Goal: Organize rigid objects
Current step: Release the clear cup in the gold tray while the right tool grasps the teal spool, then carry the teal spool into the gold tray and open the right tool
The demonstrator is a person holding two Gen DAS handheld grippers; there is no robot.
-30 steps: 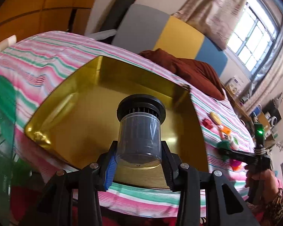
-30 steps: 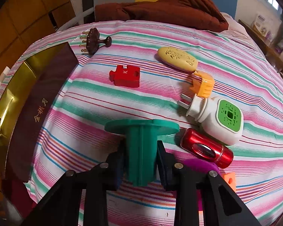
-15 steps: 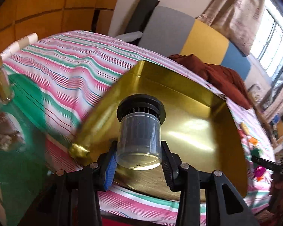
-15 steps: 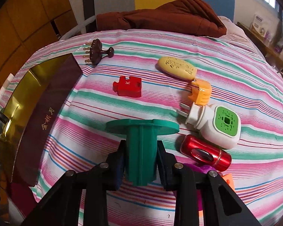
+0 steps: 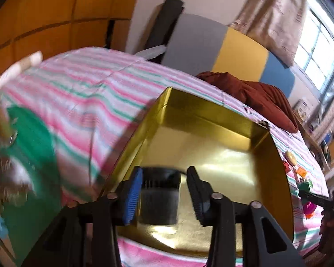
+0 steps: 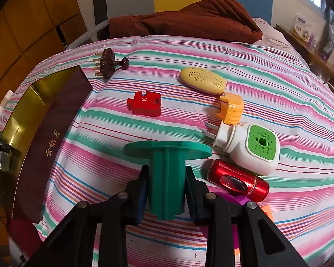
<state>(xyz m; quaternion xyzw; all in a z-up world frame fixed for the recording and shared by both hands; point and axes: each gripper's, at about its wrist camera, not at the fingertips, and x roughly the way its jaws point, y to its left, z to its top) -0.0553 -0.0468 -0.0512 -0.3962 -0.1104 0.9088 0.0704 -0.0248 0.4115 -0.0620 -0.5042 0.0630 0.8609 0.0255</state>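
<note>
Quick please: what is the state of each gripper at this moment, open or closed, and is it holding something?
Left gripper: open, the small clear jar sits between its fingers in the gold box.
Right gripper: closed on the green plastic piece.

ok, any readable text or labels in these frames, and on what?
"K": white letter on the red puzzle piece.
"金祺月": my best reading of the gold characters on the dark outer wall of the gold box.
Carved pattern on the yellow case: unreadable.
Print on the white box by the window: too small.
</note>
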